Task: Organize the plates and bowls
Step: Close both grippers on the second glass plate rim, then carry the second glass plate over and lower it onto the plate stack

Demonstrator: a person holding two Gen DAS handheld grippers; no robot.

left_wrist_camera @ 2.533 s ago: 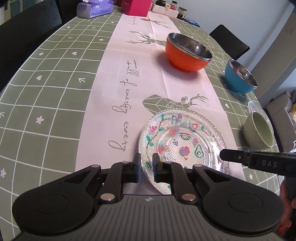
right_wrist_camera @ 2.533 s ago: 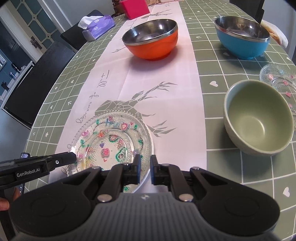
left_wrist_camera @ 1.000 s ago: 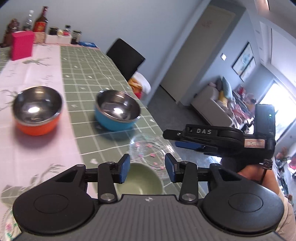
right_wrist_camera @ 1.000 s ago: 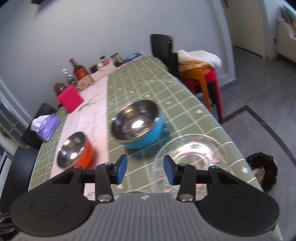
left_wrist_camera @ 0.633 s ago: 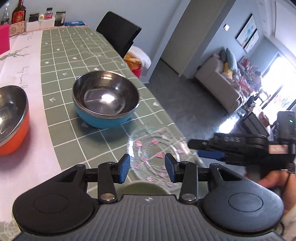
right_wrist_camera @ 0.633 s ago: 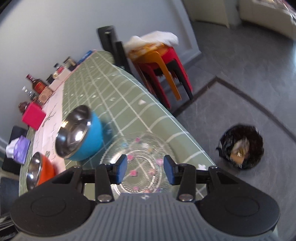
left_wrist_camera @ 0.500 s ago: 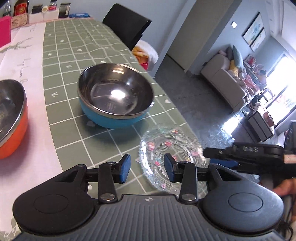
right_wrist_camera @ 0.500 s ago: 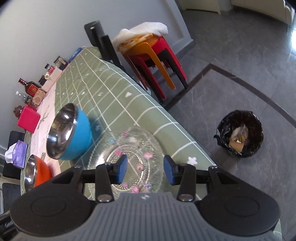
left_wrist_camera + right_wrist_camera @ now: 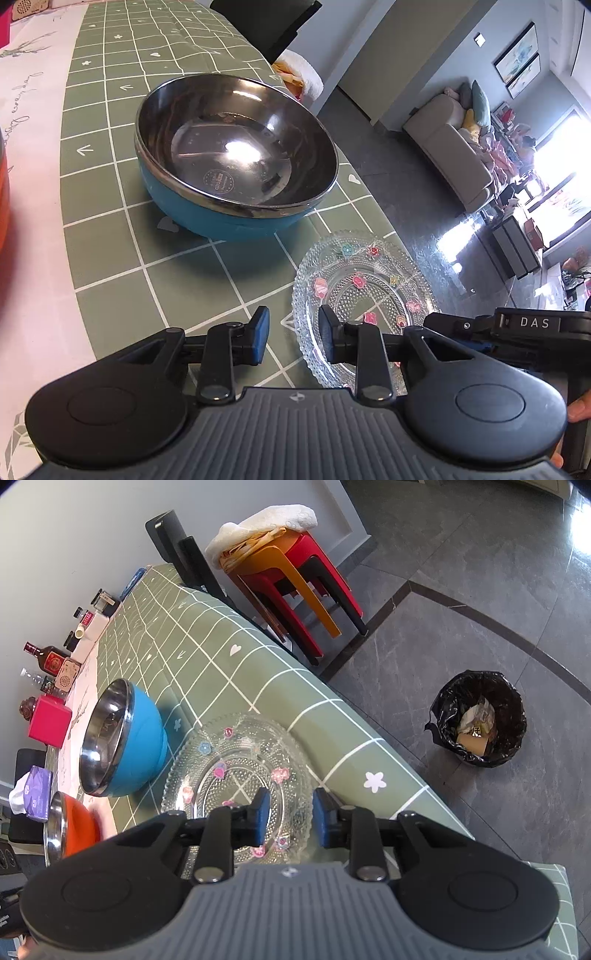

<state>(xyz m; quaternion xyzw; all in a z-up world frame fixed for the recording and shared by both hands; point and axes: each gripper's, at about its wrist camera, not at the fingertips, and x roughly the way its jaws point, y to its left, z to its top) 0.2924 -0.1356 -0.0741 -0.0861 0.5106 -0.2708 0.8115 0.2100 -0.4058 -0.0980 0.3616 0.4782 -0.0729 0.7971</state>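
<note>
Closing, both the left claw (image 9: 291,334) and right claw (image 9: 288,816) straddle the glass plate (image 9: 236,771) rim, pads not yet pressing

Both wrist views down, sharing glass plate (image 9: 364,291)

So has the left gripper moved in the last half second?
Yes. The left gripper has come closer to the glass plate, whose near rim now lies between its closing fingers; the blue bowl looms larger.

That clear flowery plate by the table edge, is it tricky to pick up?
Probably. The glass plate looks rigid and breakable, and it lies close to the table edge above a hard floor. Its low, flat rim gives the closing fingers little to catch, though the beaded texture may add some grip.
</note>
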